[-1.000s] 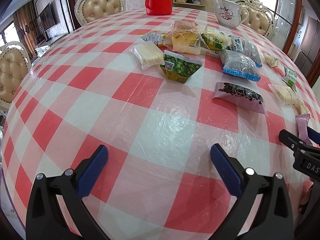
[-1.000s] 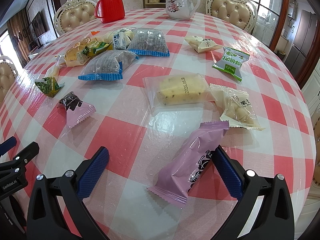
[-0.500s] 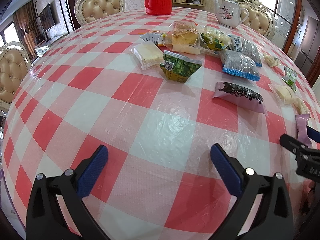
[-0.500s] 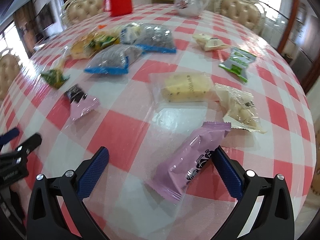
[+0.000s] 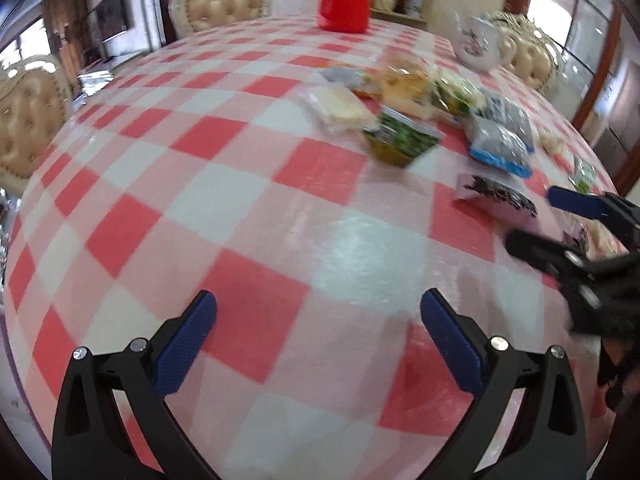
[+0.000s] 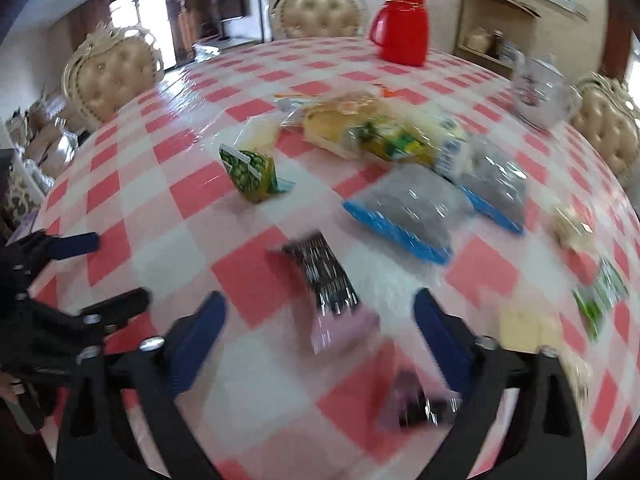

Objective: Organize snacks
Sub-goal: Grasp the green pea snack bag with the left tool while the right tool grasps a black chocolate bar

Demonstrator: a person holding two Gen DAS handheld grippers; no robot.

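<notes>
Wrapped snacks lie on the red-and-white checked table (image 5: 256, 184). My right gripper (image 6: 320, 300) is closing its jaws. A blurred purple packet (image 6: 416, 400) sits low between them, close to the right finger; I see no pad pressing on it. A pink and black packet (image 6: 324, 280) lies on the cloth just ahead of the tips. My left gripper (image 5: 319, 300) hangs open over bare cloth with nothing in it. The right gripper (image 5: 548, 222) also shows at the right edge of the left wrist view, beside the pink and black packet (image 5: 496, 196).
Farther back lie a green pea packet (image 6: 250, 172), two grey bags with blue edges (image 6: 404, 216) and yellow cake packets (image 6: 340, 120). A red jug (image 6: 402, 24) and a white teapot (image 6: 540, 92) stand at the far edge. Padded chairs ring the table.
The right wrist view has swung left and rolled; the purple packet now sits lower between narrower jaws. In the left wrist view the right gripper has come further in from the right.
</notes>
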